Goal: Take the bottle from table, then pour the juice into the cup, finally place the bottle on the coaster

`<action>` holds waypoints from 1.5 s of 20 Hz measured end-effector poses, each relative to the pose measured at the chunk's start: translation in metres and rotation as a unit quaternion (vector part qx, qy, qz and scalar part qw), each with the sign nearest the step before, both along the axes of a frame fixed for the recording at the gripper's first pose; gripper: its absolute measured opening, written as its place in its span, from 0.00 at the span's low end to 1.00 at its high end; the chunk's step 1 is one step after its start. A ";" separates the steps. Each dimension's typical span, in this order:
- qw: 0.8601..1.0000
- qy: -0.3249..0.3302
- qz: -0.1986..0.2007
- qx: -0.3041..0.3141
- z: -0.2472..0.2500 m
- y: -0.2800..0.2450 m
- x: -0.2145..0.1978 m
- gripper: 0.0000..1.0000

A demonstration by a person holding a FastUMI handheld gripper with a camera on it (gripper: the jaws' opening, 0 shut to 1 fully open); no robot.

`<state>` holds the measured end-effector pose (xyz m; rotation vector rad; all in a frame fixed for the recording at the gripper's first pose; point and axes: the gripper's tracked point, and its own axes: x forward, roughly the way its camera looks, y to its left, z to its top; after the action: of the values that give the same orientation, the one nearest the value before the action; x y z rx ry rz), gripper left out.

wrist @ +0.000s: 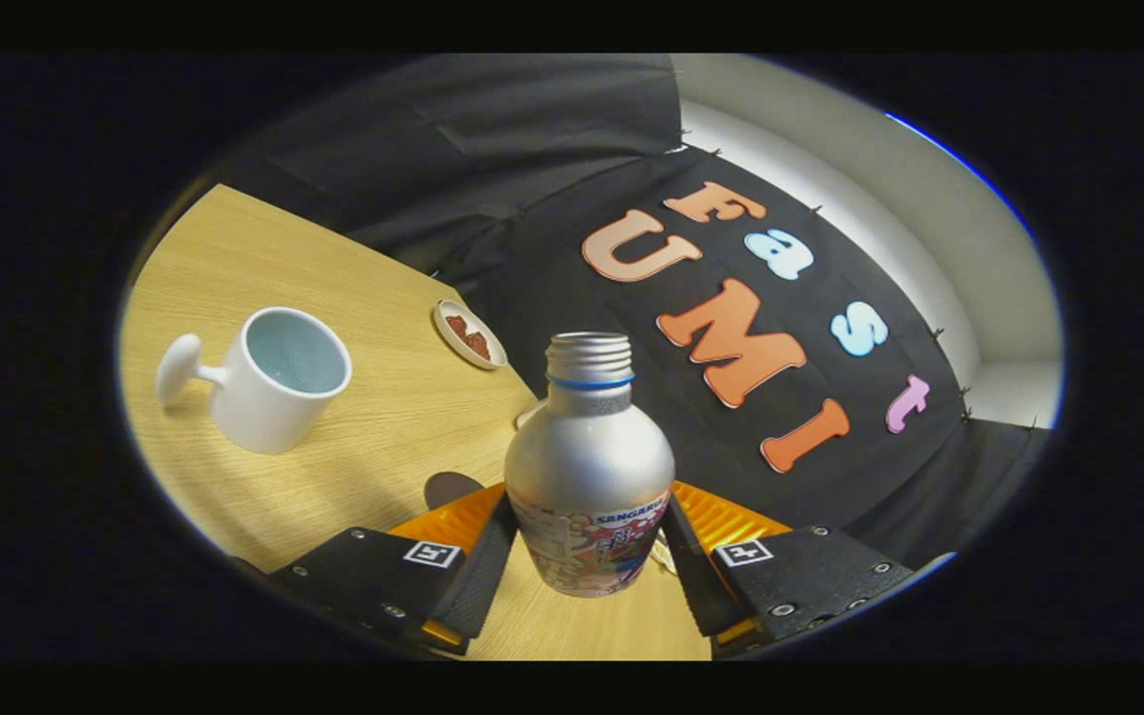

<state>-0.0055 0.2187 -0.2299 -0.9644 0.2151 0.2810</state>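
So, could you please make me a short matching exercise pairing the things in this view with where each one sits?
Things:
1. bottle
2. cup
3. small dish
4. gripper

Places:
A. at the table's far edge, by the black cloth
B. shut on the bottle's lower body
C. between the two fingers, open neck up
D. on the table, off to the side, handle pointing away from the bottle

Pairs: 1-C, 2-D, 3-A, 4-B

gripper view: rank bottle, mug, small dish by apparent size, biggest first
1. Silver aluminium bottle, clamped between the gripper fingers, looks largest, though it sits nearest the camera.
2. White ceramic mug, on the wooden table beyond the fingers.
3. Small white round dish, farthest, so true size is unsure.
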 end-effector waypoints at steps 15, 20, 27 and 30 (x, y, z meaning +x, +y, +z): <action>0.974 -0.111 0.085 -0.179 0.014 0.034 0.009 0.78; 0.958 -0.140 0.110 -0.224 0.020 0.044 0.010 0.78; 0.943 -0.160 0.131 -0.260 0.022 0.049 0.016 0.78; 0.941 -0.158 0.138 -0.266 0.020 0.049 0.019 0.78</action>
<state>0.0135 0.2682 -0.2102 -1.5651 -0.1547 0.3269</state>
